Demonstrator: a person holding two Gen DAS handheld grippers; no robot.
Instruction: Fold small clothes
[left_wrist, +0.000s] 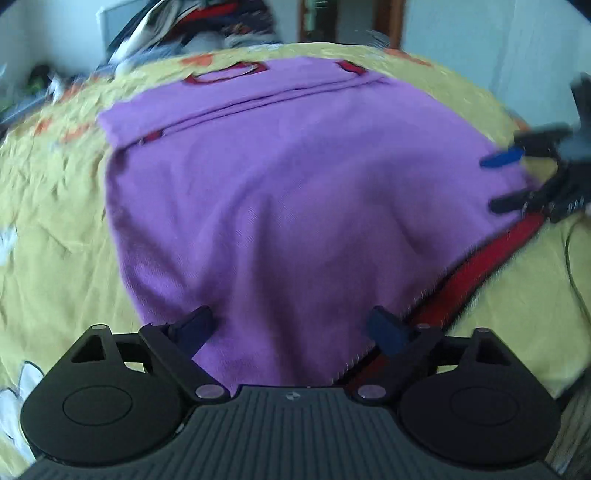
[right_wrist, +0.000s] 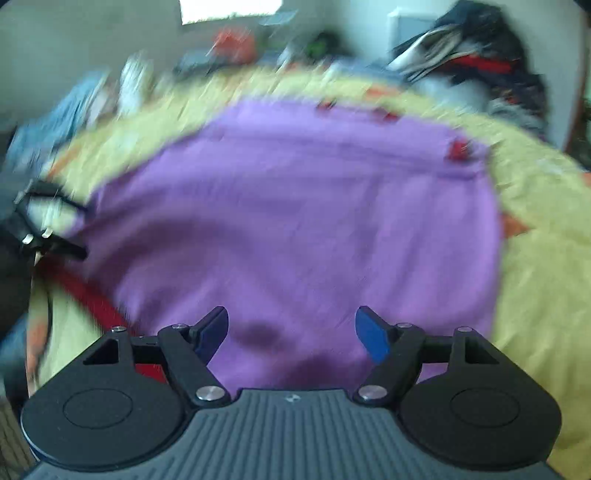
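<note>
A purple garment with red trim lies spread on a bed, over a yellow bedspread with orange and white patterns. It is folded across itself: a fold line runs along its far part, and beyond that line show a red-edged neck opening and another bit of red edging. A red band runs along the garment's near edge, on the right side of the left wrist view.

The left gripper hangs over the near part of the purple cloth with its fingers spread wide; only cloth lies below the gap and nothing is held. The right gripper is likewise over the garment, fingers well apart and holding nothing. In the left wrist view it shows at the garment's right edge, just above the red band.

Both views are blurred. Past the far side of the bed lies a heap of mixed clothes against a pale wall.
</note>
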